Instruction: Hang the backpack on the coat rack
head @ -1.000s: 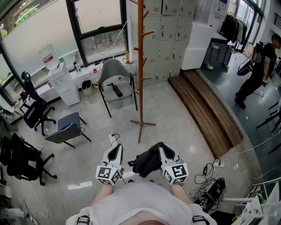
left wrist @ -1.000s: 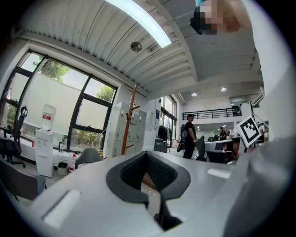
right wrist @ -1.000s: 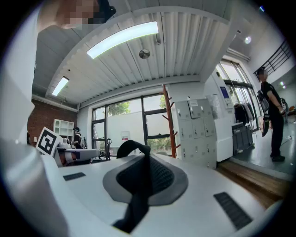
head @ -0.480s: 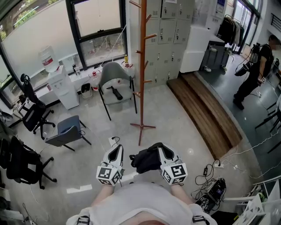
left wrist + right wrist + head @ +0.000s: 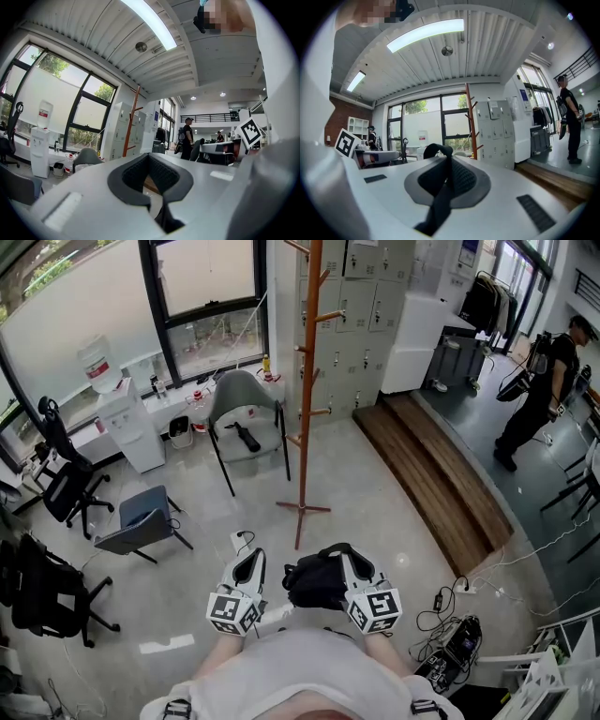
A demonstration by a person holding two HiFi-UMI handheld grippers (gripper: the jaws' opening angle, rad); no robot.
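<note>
The orange wooden coat rack [image 5: 306,381] stands on the tiled floor straight ahead, its pegs bare. It also shows as a thin pole in the left gripper view [image 5: 131,121] and the right gripper view [image 5: 471,123]. The black backpack [image 5: 314,579] hangs low in front of me, between the two grippers. My right gripper [image 5: 352,565] is shut on the backpack's strap [image 5: 438,151], which loops up over the closed jaws and runs down between them. My left gripper [image 5: 247,568] is level beside the bag, apart from it, jaws together with nothing in them [image 5: 151,180].
A grey chair [image 5: 246,413] with a dark item on its seat stands left of the rack. Further left are a water dispenser [image 5: 120,404] and office chairs [image 5: 141,519]. A wooden step [image 5: 441,474], lockers [image 5: 361,306] and a standing person [image 5: 544,395] lie to the right. Cables [image 5: 450,610] trail beside my right side.
Both grippers and the backpack have drifted slightly toward the coat rack, which now sits a little further right in view. The grip on the strap is unchanged.
</note>
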